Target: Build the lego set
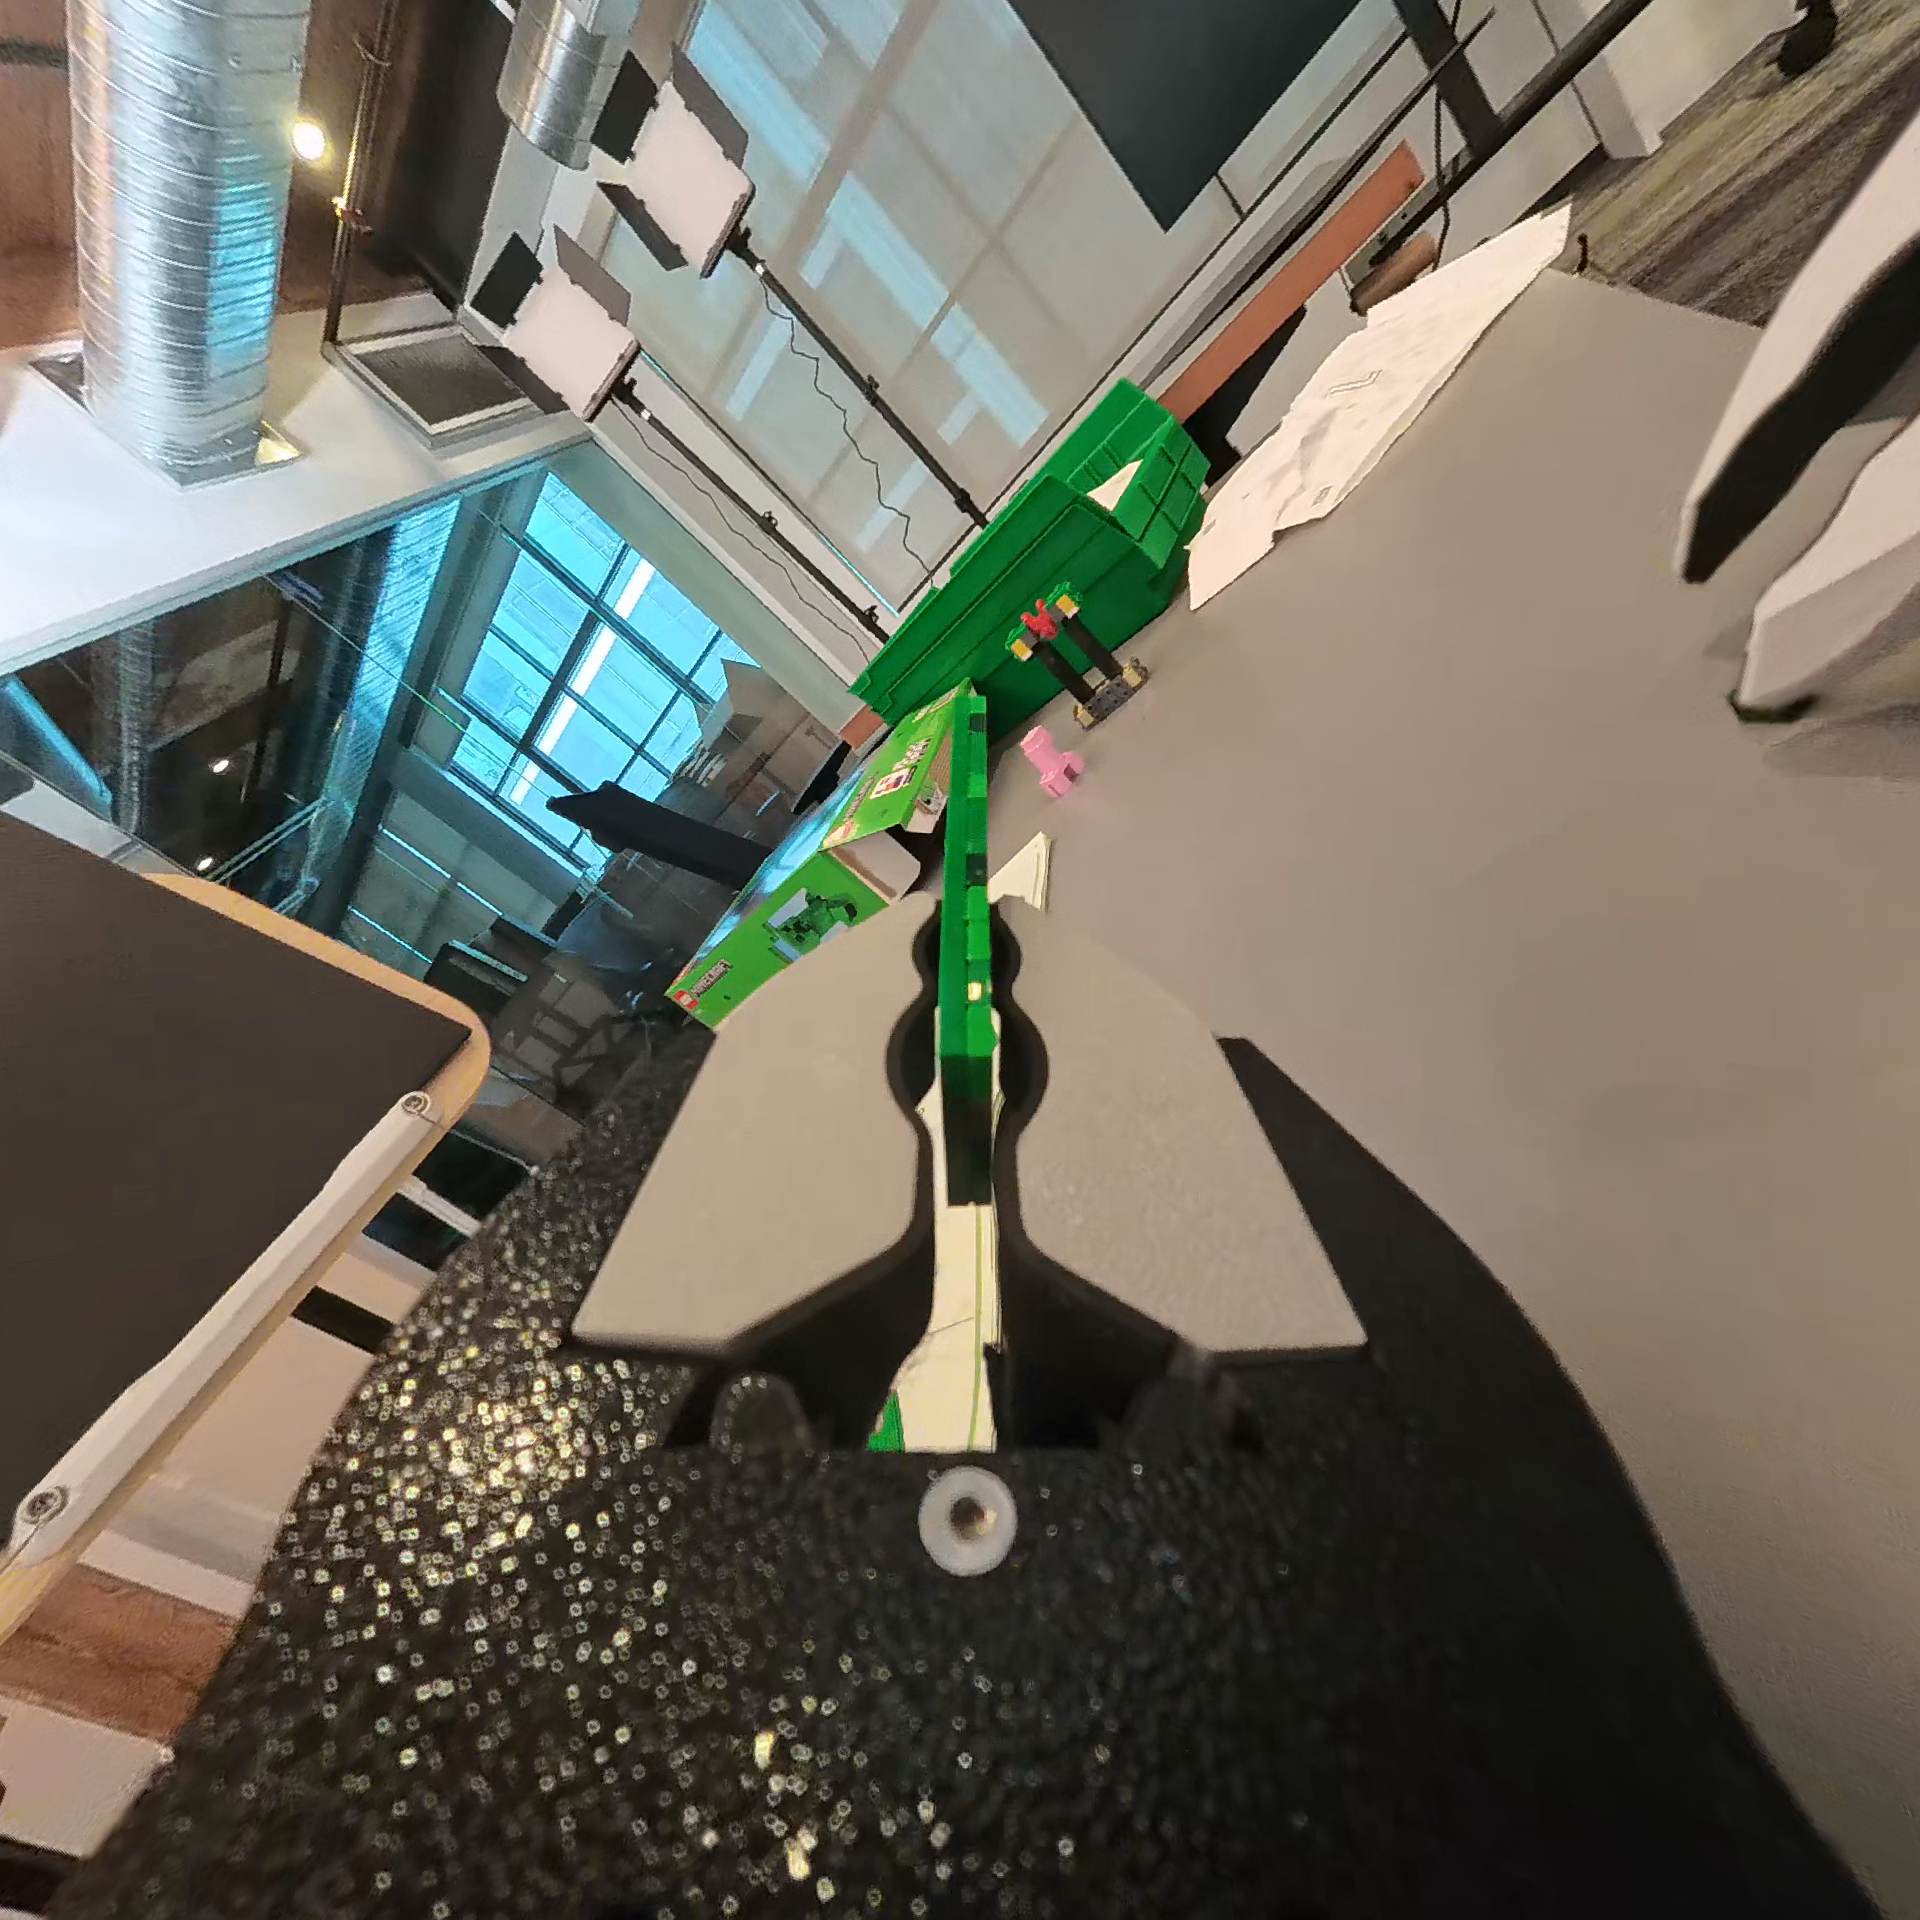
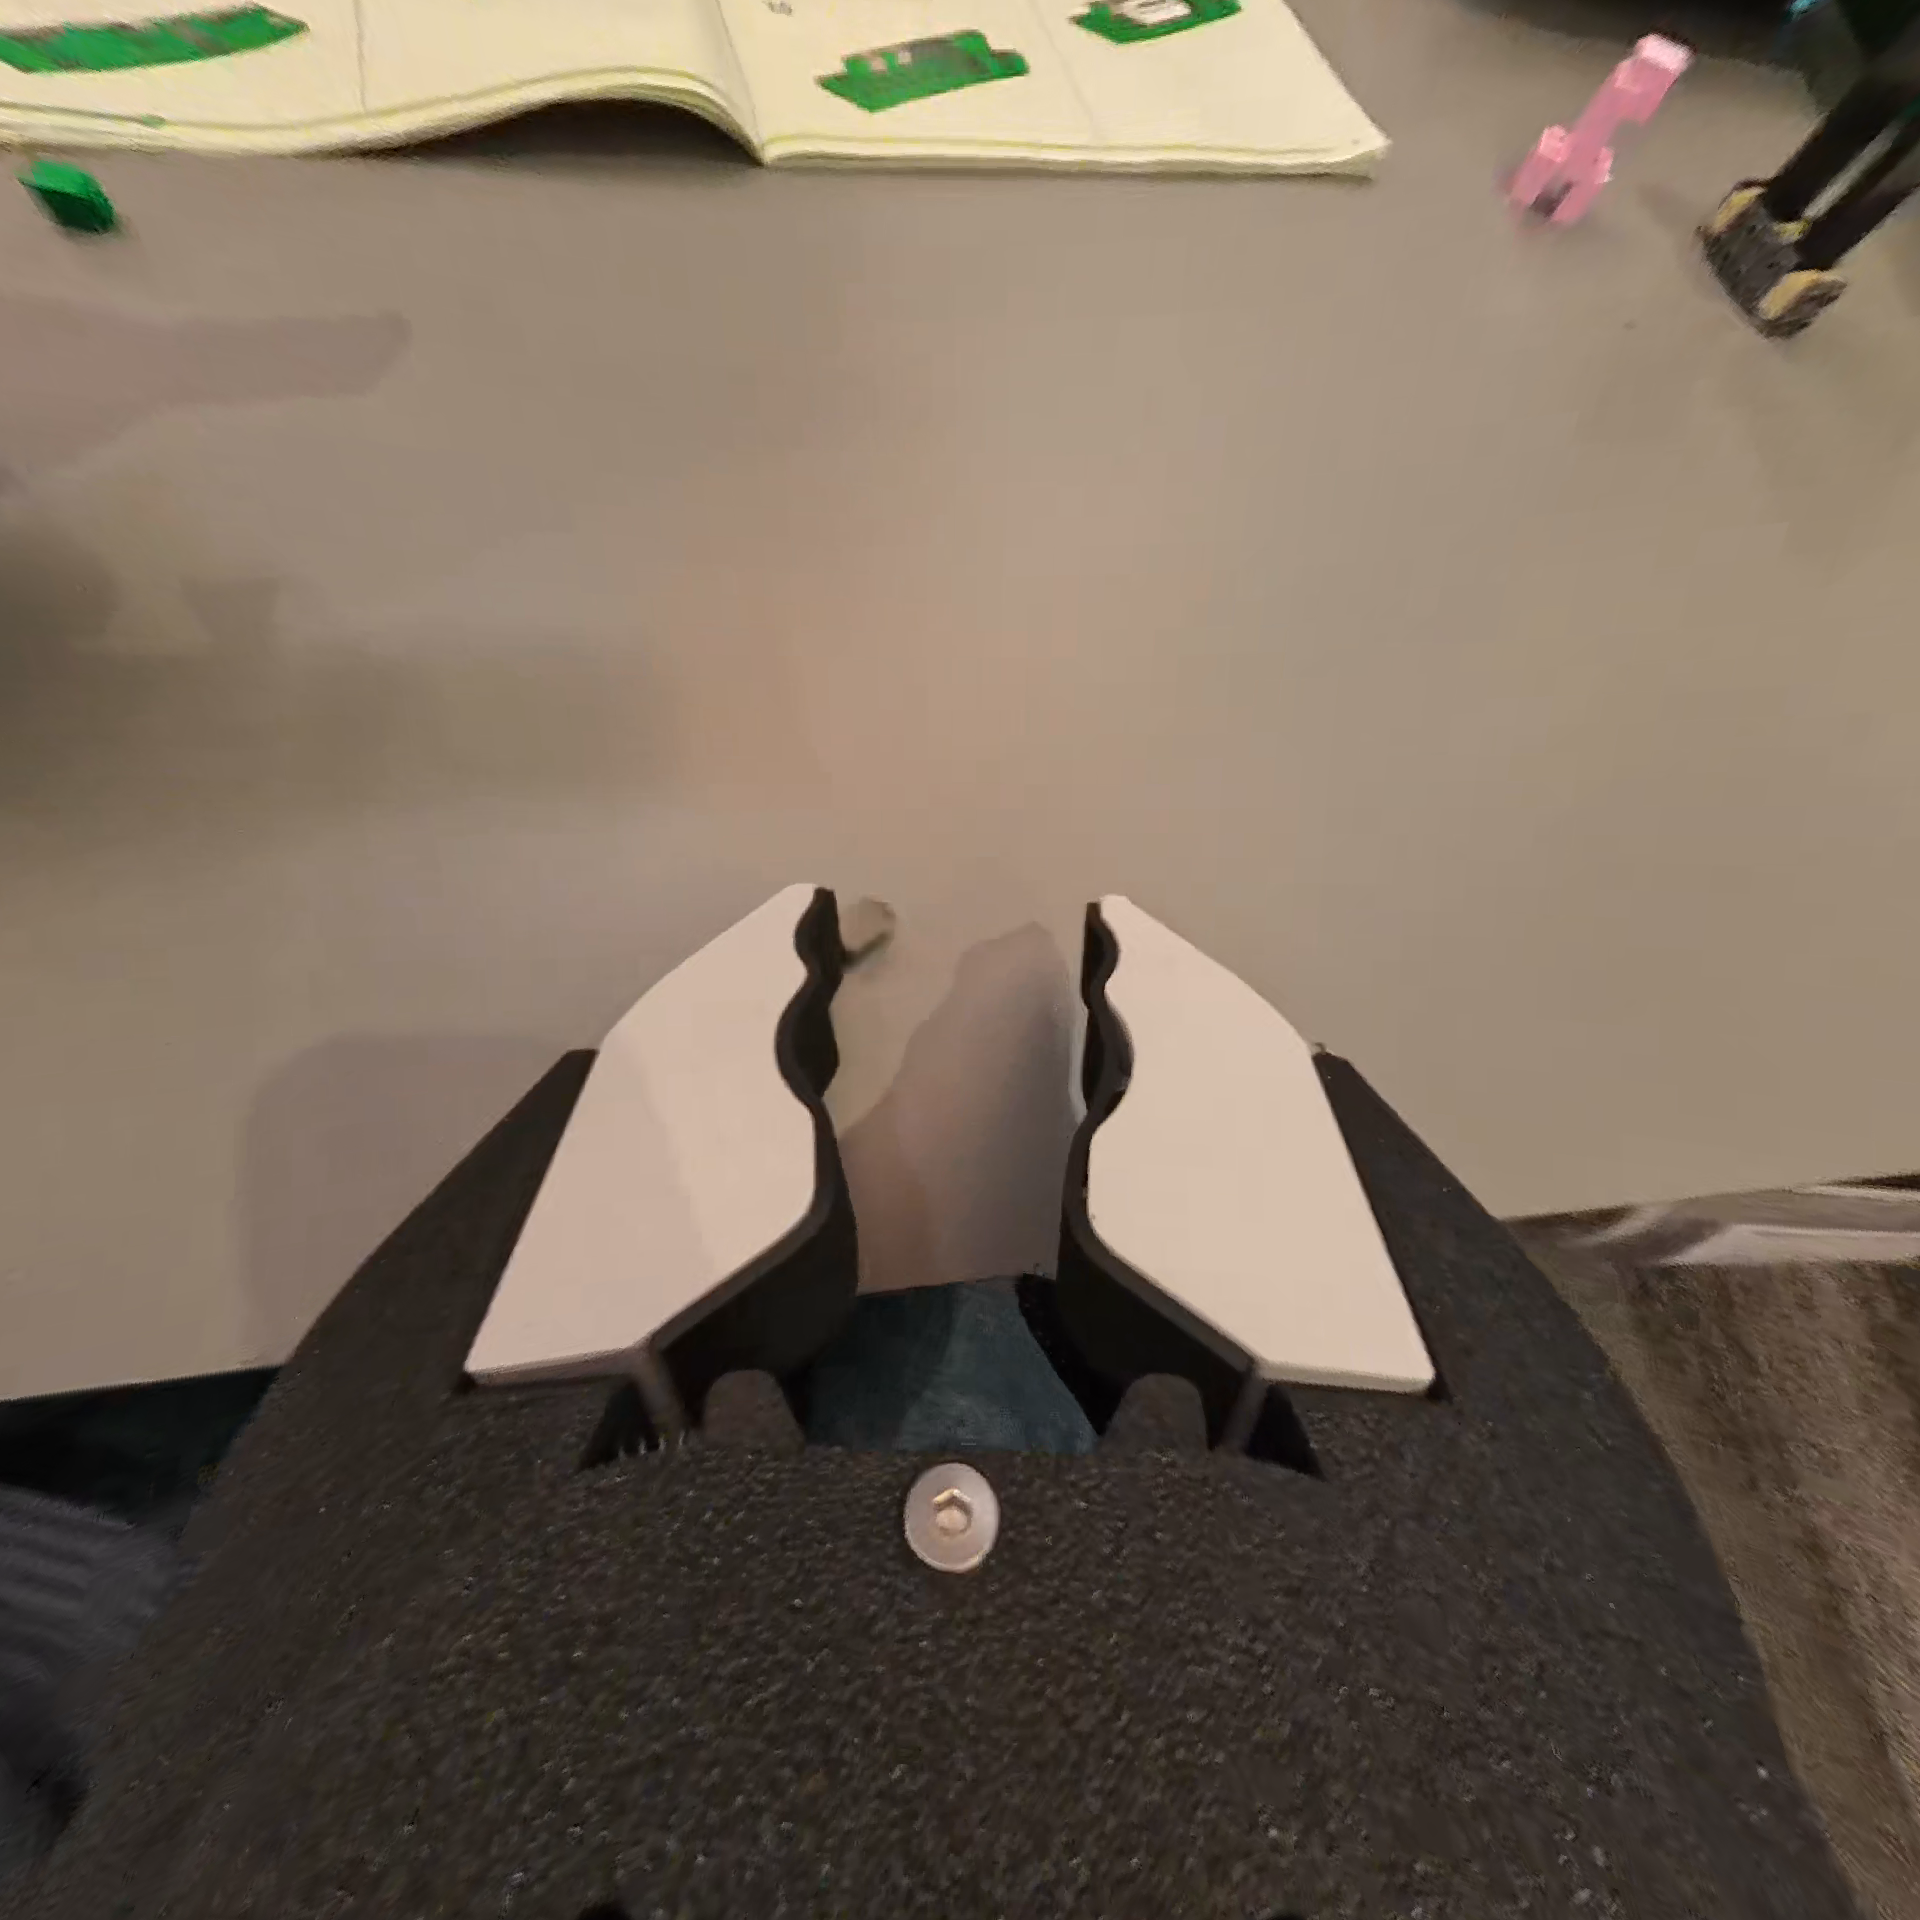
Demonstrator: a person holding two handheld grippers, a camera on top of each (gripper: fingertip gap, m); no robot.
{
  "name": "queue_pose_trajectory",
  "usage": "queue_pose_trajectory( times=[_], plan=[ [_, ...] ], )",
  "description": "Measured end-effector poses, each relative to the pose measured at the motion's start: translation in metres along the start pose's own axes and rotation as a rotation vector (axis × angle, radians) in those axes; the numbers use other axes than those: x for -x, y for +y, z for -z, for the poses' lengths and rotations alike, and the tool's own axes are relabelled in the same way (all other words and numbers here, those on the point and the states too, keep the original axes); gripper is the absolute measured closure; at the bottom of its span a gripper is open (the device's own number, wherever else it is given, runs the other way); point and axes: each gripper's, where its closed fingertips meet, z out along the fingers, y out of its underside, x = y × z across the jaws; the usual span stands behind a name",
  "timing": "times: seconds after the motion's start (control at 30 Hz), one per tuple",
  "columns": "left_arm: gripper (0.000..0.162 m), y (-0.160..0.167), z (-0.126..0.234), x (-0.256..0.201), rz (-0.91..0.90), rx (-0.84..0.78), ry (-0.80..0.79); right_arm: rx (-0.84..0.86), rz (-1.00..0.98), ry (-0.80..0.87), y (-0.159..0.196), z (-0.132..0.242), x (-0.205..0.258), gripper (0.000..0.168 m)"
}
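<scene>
In the left wrist view my left gripper is shut on a flat green lego plate. The plate is seen edge-on, sticks out past the fingertips and is held above the grey table. Something white shows between the fingers behind the plate. My right gripper is open and empty, low over the table. A small grey piece lies by its left fingertip. The right gripper also shows at the upper right of the left wrist view. An open instruction booklet lies ahead.
A pink lego figure and a black post assembly stand at the far right; both also show in the left wrist view, the figure and the assembly. A loose green brick lies far left. Green bins, a lego box and paper sheets line the far side. The gap from one gripper's tips to the other's is roughly 20 cm.
</scene>
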Motion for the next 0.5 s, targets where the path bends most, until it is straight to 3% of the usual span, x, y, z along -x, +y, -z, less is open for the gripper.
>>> queue_pose_trajectory(
  times=[0.07,0.2,0.5],
  plan=[
    [0.156,0.002,0.000,0.000,0.003,0.004,0.002,0.017,0.002,0.057,0.003,0.003,-0.013,0.129],
    [0.156,0.003,0.001,0.000,0.014,0.005,0.005,0.021,-0.119,-0.022,0.008,0.010,0.001,0.134],
    [0.156,0.003,0.001,-0.001,0.028,0.003,0.015,0.020,-0.132,-0.021,0.000,-0.002,0.014,0.136]
  ],
)
